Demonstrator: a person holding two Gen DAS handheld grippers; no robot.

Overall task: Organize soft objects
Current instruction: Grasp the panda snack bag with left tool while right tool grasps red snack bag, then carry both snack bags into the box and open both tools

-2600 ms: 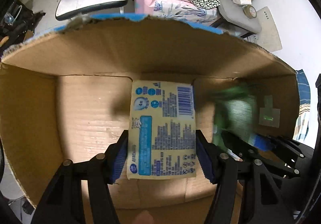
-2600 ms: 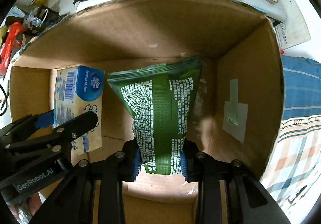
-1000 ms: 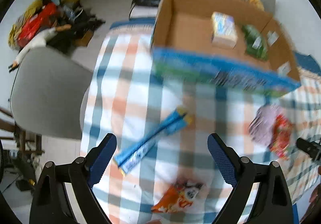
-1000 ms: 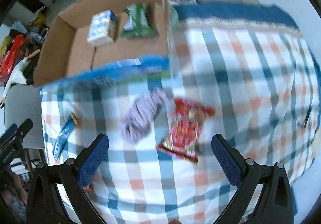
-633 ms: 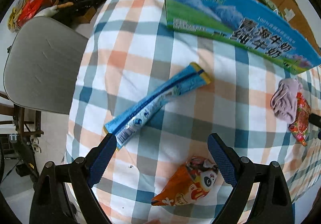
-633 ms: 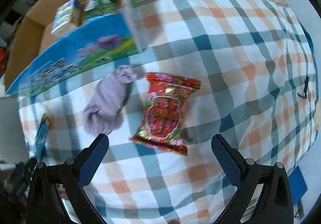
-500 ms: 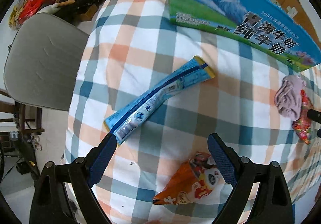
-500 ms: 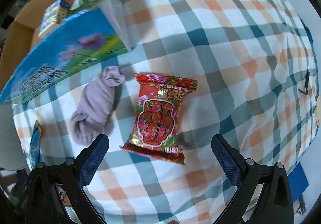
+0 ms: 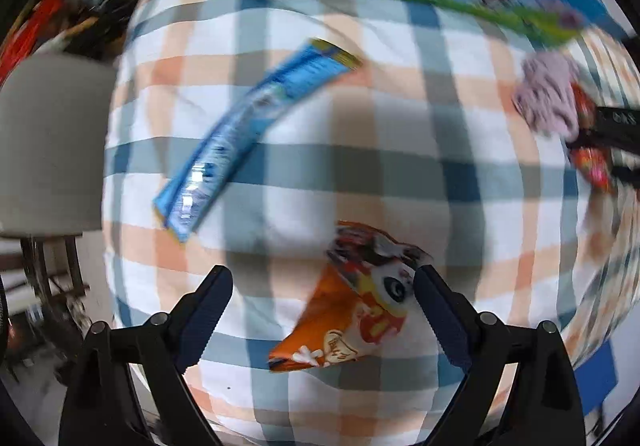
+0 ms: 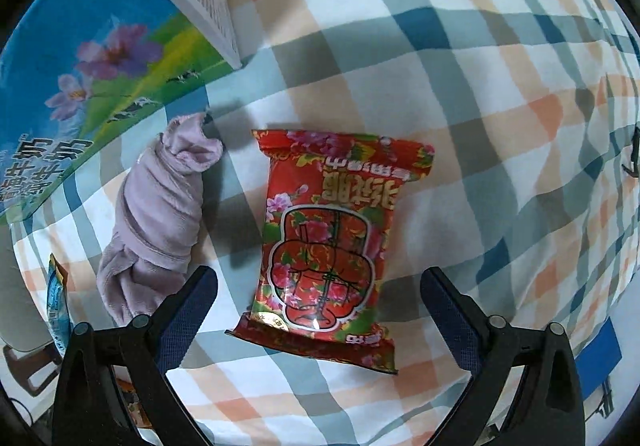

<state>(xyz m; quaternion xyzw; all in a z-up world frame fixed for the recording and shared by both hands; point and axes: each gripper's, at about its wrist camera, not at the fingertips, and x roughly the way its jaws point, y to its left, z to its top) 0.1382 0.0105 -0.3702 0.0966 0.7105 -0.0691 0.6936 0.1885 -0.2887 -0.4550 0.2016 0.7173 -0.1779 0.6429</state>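
left gripper [image 9: 323, 282] spread wide, right gripper [image 10: 319, 285] likewise

A plaid tablecloth [image 10: 460, 94] covers the table, with a grey chair [image 9: 48, 150] beside it.

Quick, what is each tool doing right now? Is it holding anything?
Left tool: open, empty, over the orange snack bag.
Right tool: open, empty, over the red snack bag.

1. I see large Chinese characters, upside down to me, on the red snack packet [image 10: 328, 242]; I cannot read them reliably.
2. The printed carton [image 10: 92, 58] carries Chinese lettering, too skewed to read.
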